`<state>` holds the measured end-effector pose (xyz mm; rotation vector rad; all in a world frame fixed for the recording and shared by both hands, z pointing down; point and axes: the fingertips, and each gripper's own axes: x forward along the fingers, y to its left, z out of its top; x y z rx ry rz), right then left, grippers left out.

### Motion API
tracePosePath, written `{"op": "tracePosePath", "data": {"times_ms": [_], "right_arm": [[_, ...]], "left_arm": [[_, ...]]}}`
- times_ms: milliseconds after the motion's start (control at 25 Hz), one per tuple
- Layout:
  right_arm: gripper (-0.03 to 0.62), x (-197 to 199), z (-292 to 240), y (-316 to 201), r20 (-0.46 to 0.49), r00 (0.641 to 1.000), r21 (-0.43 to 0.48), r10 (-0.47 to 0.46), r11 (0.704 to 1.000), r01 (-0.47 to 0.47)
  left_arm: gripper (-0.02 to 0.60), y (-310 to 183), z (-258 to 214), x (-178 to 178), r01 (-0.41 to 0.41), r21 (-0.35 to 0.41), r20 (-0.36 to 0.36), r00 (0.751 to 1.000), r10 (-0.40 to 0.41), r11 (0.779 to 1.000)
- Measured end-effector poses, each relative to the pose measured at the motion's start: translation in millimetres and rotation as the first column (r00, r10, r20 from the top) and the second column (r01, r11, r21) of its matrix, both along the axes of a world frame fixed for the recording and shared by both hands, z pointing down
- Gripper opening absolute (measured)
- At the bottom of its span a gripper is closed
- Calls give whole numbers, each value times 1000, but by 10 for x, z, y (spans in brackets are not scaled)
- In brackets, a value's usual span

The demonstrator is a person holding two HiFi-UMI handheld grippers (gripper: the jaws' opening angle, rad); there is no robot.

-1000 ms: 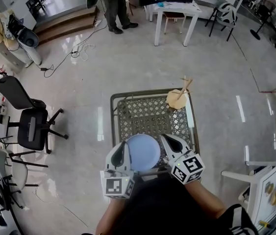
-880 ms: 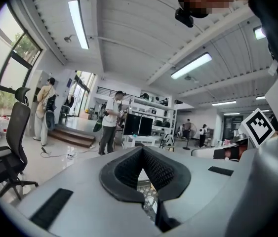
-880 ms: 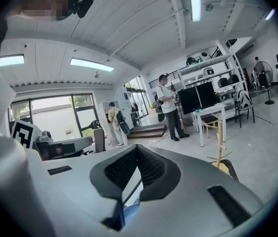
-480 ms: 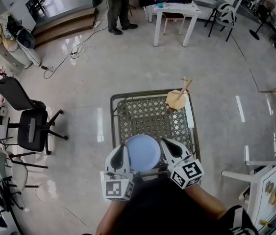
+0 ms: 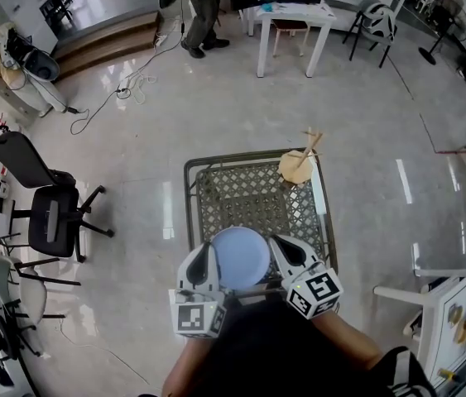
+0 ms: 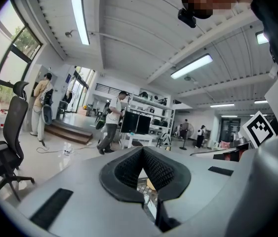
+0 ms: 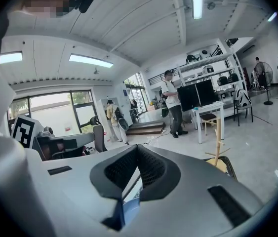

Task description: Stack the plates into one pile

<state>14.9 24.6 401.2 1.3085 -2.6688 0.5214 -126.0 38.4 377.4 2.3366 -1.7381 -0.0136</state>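
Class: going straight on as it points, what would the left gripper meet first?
The left gripper would probably meet the mesh tabletop just beside the blue plate; depth is unclear.

Room over the mesh table: open far side, hemmed-in near edge

Take the blue plate [image 5: 241,256] as the clock's centre in the head view. The left gripper [image 5: 204,255] stands just beside it at 9 o'clock and the right gripper [image 5: 281,246] at 3 o'clock, both with jaws together, so both sides are walled in. The person's body closes 6 o'clock. From 11 through 12 o'clock the mesh table [image 5: 233,193] lies bare (the one wide lane). At 1 o'clock a wooden stand [image 5: 298,169] occupies the far right corner, with a stick slanting up from it. The office chair [image 5: 54,215] at 9 o'clock stands well apart on the floor.
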Motion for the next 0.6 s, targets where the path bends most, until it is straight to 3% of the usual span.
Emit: {"op": "tracePosePath", "data": {"times_ms": [600], "right_arm": [[9, 43, 21, -15, 9, 1000, -4, 3, 1000, -3]], "left_arm": [[15, -30, 40, 66, -13, -9, -25, 1000, 13, 1000]]}}
